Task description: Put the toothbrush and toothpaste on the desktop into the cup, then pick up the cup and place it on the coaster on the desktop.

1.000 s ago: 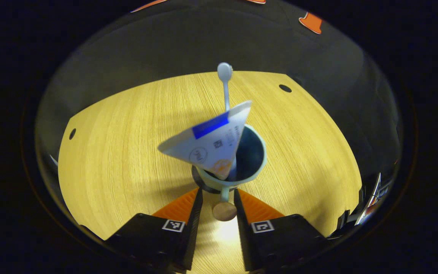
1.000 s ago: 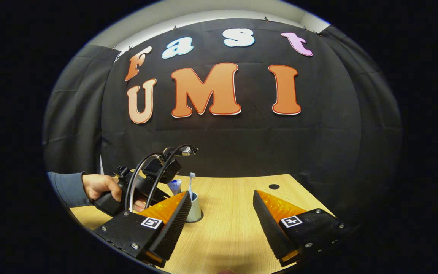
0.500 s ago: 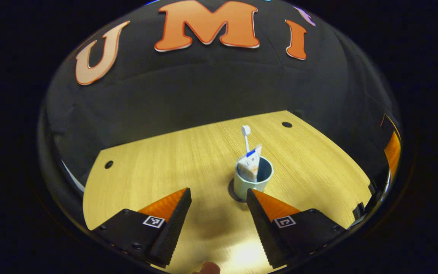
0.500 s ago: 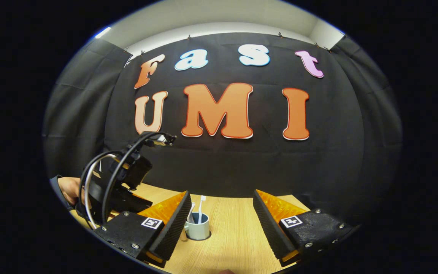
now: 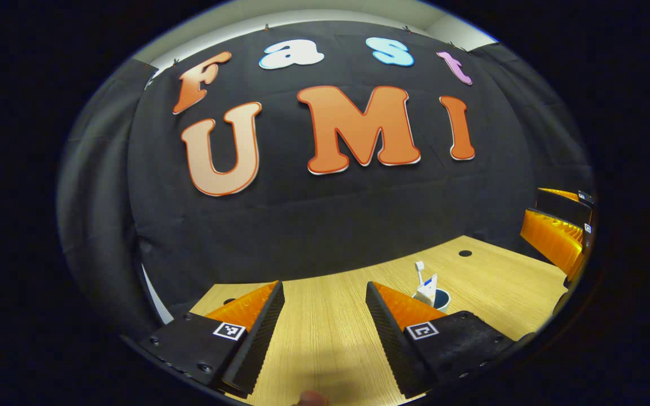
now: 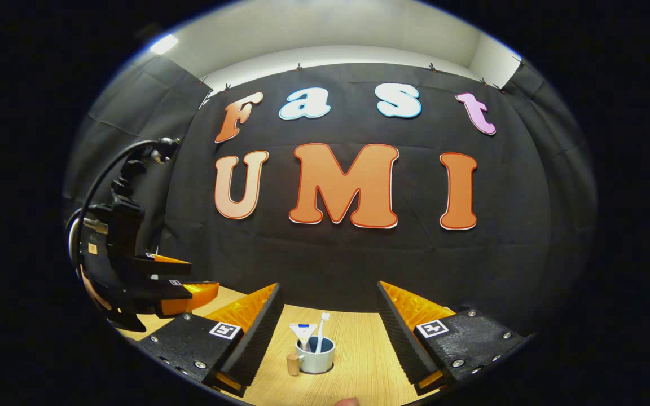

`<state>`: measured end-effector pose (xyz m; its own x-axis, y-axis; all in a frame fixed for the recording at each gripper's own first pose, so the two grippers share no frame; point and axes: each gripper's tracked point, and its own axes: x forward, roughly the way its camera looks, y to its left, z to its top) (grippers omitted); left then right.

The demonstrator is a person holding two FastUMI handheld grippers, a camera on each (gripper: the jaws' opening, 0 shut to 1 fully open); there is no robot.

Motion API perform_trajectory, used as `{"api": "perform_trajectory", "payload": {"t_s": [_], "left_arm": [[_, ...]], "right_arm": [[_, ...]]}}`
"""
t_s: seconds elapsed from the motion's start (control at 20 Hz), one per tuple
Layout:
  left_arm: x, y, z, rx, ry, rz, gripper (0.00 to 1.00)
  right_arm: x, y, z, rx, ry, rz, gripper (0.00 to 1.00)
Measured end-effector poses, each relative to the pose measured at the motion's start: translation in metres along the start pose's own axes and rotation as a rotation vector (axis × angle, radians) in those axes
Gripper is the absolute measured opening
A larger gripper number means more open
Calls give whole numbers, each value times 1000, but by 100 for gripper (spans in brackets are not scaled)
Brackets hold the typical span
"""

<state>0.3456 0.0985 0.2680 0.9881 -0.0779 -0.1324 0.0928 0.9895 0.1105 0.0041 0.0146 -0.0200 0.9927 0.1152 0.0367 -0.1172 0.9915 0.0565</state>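
A pale blue cup (image 6: 316, 356) stands upright on the wooden desktop (image 6: 359, 349), on a dark coaster whose edge (image 6: 328, 370) peeks out beneath it. A white toothpaste tube (image 6: 304, 334) and a white toothbrush (image 6: 323, 330) stick up out of the cup. Its handle, tipped with a wooden knob (image 6: 292, 364), points left. My right gripper (image 6: 329, 286) is open, with the cup farther off between its fingers. My left gripper (image 5: 324, 286) is open and holds nothing. The cup (image 5: 438, 299) sits to its right, half behind one finger. The left gripper (image 6: 189, 275) hangs apart at the left.
The desktop (image 5: 325, 338) has small round holes (image 5: 465, 253) near its far edge. One finger of the right gripper (image 5: 550, 239) shows at the far right in the left gripper view. A cable (image 6: 110, 169) loops above the left gripper.
My left gripper has let go of the cup's handle, opened, and drawn back and away to the left. My right gripper has also pulled back. The cup stays on the coaster.
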Motion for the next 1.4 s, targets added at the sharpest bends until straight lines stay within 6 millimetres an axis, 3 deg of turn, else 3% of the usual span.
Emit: {"api": "perform_trajectory", "payload": {"t_s": [0.2,0.6,0.85,1.4], "left_arm": [[-18,29,14,-33,-124,64,88],[-33,56,8,-56,-195,133,87],[-46,75,15,-96,-273,186,88],[-54,55,6,-85,-290,159,87]], "right_arm": [[4,10,0,3,-22,9,97],[20,33,-7,-12,-31,38,98],[13,40,-10,-9,-34,48,99],[9,47,-20,23,-20,69,99]]}}
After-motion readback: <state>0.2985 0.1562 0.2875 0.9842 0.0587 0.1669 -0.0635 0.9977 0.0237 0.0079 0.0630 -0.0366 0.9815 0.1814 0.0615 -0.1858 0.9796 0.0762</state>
